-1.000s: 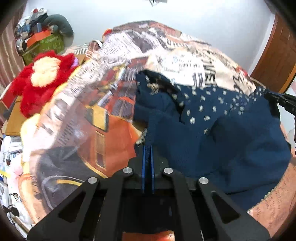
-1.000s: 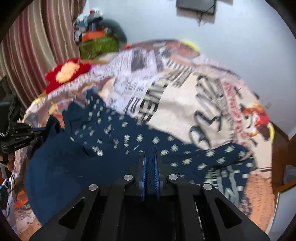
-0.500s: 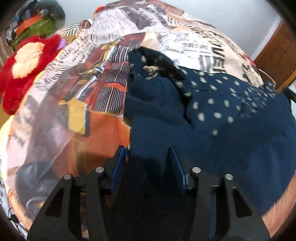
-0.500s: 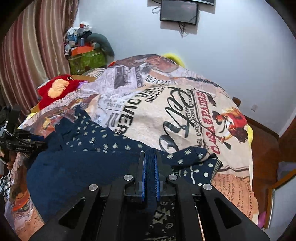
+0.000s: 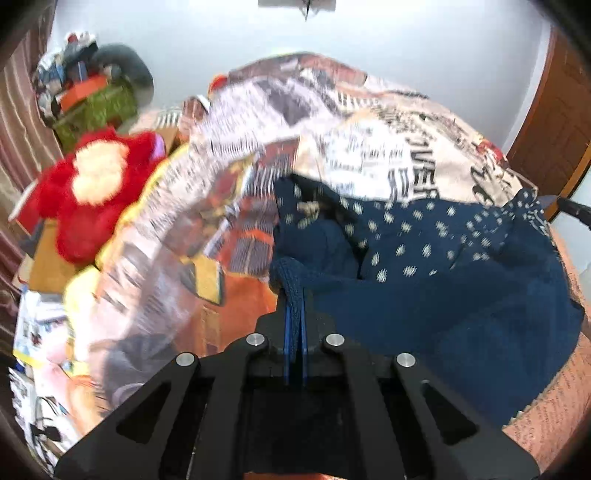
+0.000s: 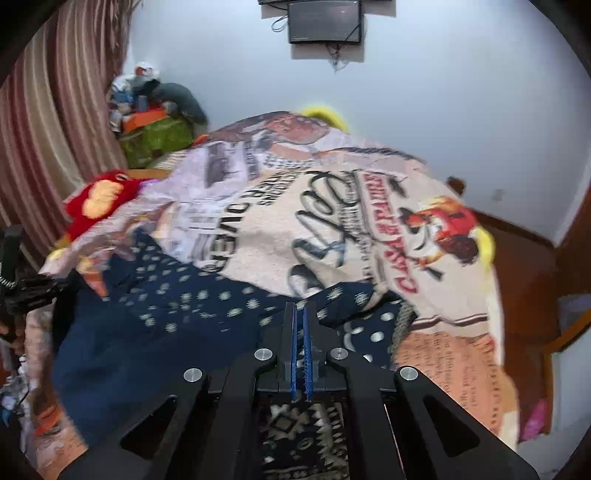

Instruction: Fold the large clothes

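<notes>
At the bottom centre of the left wrist view, the left gripper [image 5: 294,295] has its blue pads pinched together on a bunched knit edge of the navy garment [image 5: 424,295]. In the right wrist view's lower centre, the right gripper [image 6: 300,314] is likewise clamped, with a fold of the same dotted cloth [image 6: 184,306] caught between its pads. The garment lies spread across the near part of the printed bedspread [image 6: 332,221], filling the lower middle and lower left of that frame. Farther off, a red plush toy [image 5: 92,195] sits at the left, and a dark screen [image 6: 324,22] hangs on the wall at top.
</notes>
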`<control>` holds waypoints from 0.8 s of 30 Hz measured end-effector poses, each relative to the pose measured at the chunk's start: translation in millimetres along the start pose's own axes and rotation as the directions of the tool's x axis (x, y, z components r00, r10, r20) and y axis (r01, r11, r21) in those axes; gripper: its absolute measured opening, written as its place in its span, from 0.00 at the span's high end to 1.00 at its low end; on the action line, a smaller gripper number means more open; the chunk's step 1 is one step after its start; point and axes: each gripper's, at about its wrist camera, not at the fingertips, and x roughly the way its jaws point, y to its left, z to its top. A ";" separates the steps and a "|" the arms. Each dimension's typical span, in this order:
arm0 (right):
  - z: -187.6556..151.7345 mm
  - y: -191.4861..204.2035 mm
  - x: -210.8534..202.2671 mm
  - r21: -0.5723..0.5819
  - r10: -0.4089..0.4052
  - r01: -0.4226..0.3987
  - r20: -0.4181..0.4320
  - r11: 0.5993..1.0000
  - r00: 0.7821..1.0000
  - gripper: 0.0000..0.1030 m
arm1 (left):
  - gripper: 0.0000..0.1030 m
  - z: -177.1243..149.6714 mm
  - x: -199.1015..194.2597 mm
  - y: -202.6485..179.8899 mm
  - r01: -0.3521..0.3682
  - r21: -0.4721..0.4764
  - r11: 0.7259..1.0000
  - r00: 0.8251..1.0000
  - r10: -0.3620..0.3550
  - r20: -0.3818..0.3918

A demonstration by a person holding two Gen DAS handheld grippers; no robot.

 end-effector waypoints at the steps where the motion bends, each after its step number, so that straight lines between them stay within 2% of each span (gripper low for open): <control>1: -1.0 0.1 -1.1 0.009 0.007 -0.007 0.007 1.000 1.000 0.99 | 0.97 3.2 -4.0 -1.3 -0.004 0.008 1.000 1.000 0.004 0.013; 3: -2.4 2.4 -0.1 0.024 0.038 -0.038 -0.003 0.999 0.999 0.99 | 0.97 7.5 -11.6 -6.6 0.001 0.019 1.000 0.999 -0.002 0.037; 8: -4.9 2.4 24.7 0.092 0.086 -0.074 -0.133 0.993 0.987 0.97 | 0.97 9.1 -17.8 -25.4 0.026 0.049 0.998 0.997 -0.029 0.067; 12: -15.4 4.9 33.2 0.093 0.085 -0.070 -0.166 0.993 0.983 0.97 | 0.97 10.7 -20.1 -36.0 0.050 0.062 0.997 0.996 -0.054 0.076; 18: -23.8 12.7 16.5 0.011 0.004 -0.002 -0.111 1.000 0.994 0.97 | 0.97 33.8 -28.9 -49.1 0.032 0.108 0.994 0.991 -0.046 0.129; 22: -26.3 14.8 2.3 -0.017 0.000 -0.001 -0.070 1.000 0.998 0.97 | 0.97 68.2 -37.9 -60.7 0.019 0.143 0.990 0.978 -0.048 0.204; 24: -26.5 15.8 -3.8 -0.023 -0.008 0.007 -0.051 1.000 0.999 0.97 | 0.97 91.6 -42.3 -68.2 0.008 0.152 0.988 0.966 -0.047 0.255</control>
